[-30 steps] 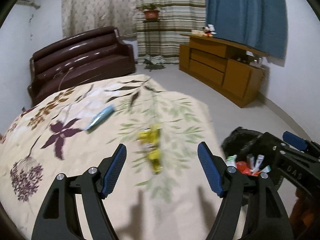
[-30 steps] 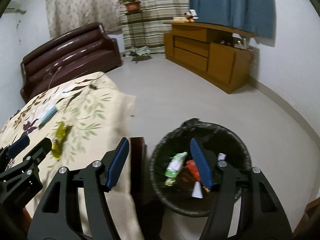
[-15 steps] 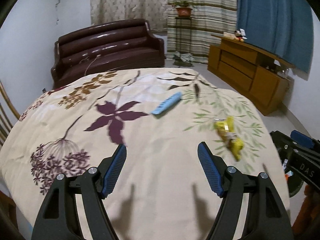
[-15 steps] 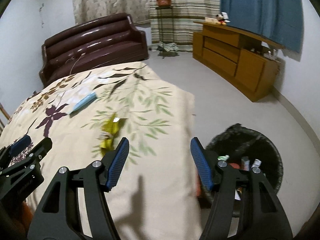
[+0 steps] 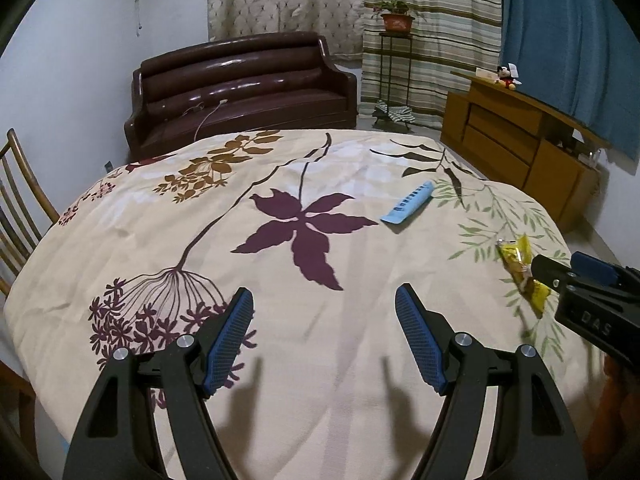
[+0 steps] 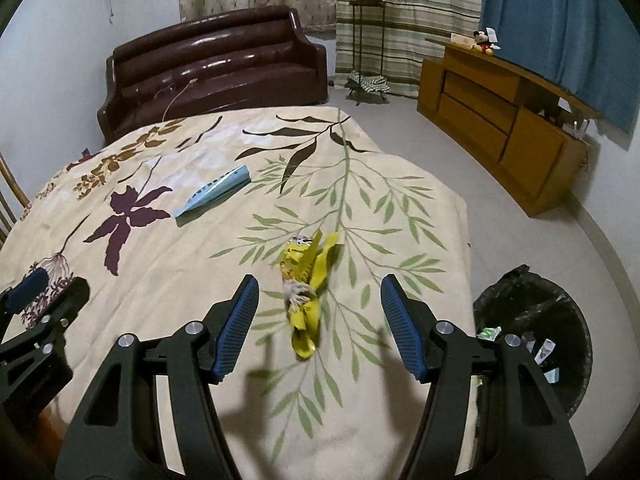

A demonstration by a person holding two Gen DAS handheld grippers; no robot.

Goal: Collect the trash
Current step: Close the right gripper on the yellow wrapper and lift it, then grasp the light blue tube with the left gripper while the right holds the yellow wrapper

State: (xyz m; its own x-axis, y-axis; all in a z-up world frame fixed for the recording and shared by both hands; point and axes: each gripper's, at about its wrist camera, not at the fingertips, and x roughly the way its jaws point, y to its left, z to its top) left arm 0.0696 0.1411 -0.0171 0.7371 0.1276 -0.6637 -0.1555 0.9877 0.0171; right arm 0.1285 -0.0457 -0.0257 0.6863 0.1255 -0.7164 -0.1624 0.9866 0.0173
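Yellow wrapper (image 6: 305, 292) on floral bed (image 6: 168, 280), between right gripper (image 6: 318, 328) fingers, spread apart; left gripper (image 5: 324, 340) fingers apart too, empty.

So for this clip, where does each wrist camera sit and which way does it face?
Left wrist: on the open left gripper, above the floral bedspread, facing the sofa; the right gripper's tip shows at right.
Right wrist: on the open right gripper, over the yellow wrapper, trash bin at right.
Shared: wrapper, blue packet, sofa, cabinet.
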